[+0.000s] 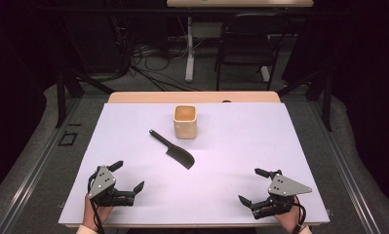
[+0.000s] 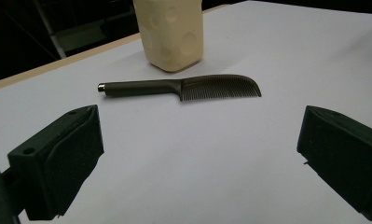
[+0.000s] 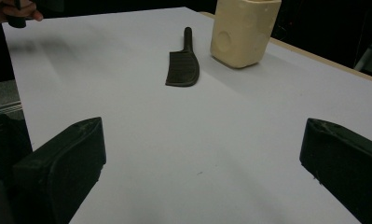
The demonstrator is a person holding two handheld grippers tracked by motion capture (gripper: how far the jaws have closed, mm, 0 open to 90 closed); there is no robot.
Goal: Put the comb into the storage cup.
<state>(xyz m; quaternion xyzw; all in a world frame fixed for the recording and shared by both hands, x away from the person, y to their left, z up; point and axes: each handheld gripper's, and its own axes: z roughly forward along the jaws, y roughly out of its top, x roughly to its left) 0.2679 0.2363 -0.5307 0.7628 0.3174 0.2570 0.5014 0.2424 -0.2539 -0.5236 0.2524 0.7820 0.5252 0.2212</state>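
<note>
A dark comb [image 1: 173, 150] with a round handle lies flat near the middle of the white table cover [image 1: 241, 146]. The left gripper view has the comb [image 2: 183, 87] ahead of the jaws, and the right gripper view has the comb [image 3: 182, 60] ahead too. Just beyond it stands a cream square cup [image 1: 185, 121], upright and empty as far as I can tell. My left gripper [image 1: 127, 175] rests at the front left, open, nothing between its jaws. At the front right my right gripper [image 1: 253, 185] is open and empty too. Both are well short of the comb.
The cream cup [image 2: 172, 32] stands close behind the comb; the right gripper view has the cup [image 3: 243, 30] at the upper right. A wooden table edge [image 1: 192, 96] runs along the back. Beyond it stand a dark chair [image 1: 250, 44] and loose cables on the floor.
</note>
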